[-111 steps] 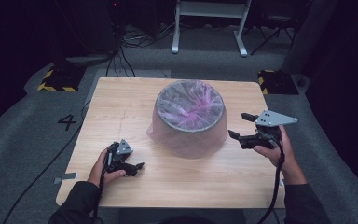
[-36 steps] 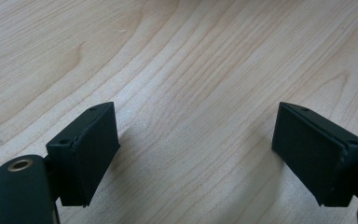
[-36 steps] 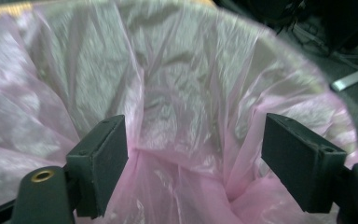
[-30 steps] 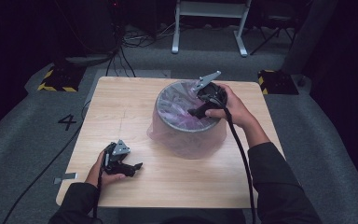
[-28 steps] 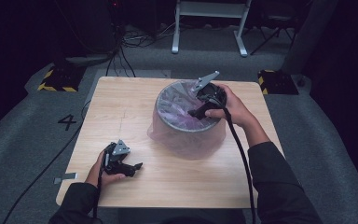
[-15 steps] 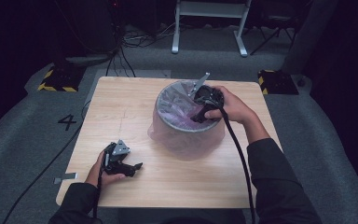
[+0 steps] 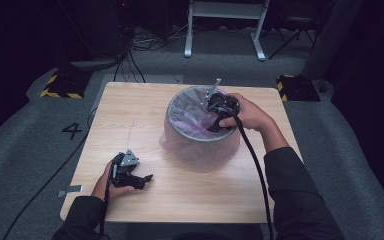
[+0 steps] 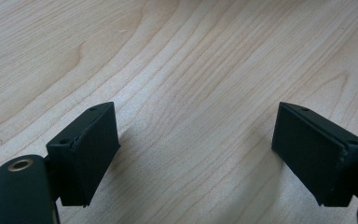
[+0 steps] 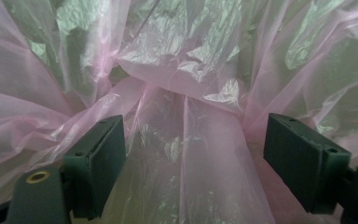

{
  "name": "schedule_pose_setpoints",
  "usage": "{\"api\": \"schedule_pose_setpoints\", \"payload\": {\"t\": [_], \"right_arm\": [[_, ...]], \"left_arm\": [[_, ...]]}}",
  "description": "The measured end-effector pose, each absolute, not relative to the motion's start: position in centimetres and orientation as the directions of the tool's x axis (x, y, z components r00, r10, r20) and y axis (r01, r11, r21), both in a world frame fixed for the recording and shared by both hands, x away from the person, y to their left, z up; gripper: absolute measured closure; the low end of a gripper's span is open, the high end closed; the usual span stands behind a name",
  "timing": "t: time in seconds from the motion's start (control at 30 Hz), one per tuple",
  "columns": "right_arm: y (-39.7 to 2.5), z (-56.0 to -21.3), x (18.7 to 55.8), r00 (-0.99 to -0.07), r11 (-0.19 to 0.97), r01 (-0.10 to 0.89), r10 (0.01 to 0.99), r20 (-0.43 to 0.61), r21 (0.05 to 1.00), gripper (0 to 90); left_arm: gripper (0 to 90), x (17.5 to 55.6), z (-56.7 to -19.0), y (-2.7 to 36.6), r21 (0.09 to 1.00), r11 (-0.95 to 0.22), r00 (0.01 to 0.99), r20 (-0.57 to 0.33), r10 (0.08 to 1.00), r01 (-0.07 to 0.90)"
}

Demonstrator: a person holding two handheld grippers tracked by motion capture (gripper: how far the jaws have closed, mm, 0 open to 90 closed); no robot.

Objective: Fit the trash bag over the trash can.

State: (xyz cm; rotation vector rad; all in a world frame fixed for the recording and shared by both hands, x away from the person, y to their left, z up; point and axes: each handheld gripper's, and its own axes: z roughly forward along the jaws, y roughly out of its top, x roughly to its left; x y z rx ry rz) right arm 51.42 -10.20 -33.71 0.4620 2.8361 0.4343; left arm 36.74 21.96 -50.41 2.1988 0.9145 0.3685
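Observation:
A round bin [image 7: 202, 147] lined with a thin pink plastic bag [image 7: 185, 112] stands at the middle of the wooden table [image 7: 145, 115]. My right gripper [image 7: 215, 125] reaches down into the bin from its right rim, held by a hand. In the right gripper view it [image 9: 189, 158] is open, and crumpled pink bag film [image 9: 182, 79] lies between and beyond its jaws. My left gripper [image 7: 139, 181] rests near the table's front left, held low. In the left gripper view it [image 8: 193, 154] is open over bare wood [image 8: 186, 60], with nothing between the jaws.
Grey carpet surrounds the table, with a number 4 mark [image 7: 73, 131] at the left. Cables [image 7: 130, 55] and a white metal stand [image 7: 225, 20] sit behind the table. Black-and-yellow striped blocks [image 7: 60, 85] lie at the far corners.
My right gripper moved from the table's right side to above the bin, then lowered into the bag. The left gripper stayed where it was.

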Motion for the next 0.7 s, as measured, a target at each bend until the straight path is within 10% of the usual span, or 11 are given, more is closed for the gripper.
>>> {"api": "schedule_pose_setpoints", "payload": {"t": [0.7], "right_arm": [[-9.53, -34.1, 51.38, -0.906, 0.918, 0.322, 0.37, -0.206, 0.232, 22.0]], "left_arm": [[14.4, 36.74, -50.4, 21.97, 0.71, -0.493, 0.709, -0.011, 0.706, 0.502]]}}
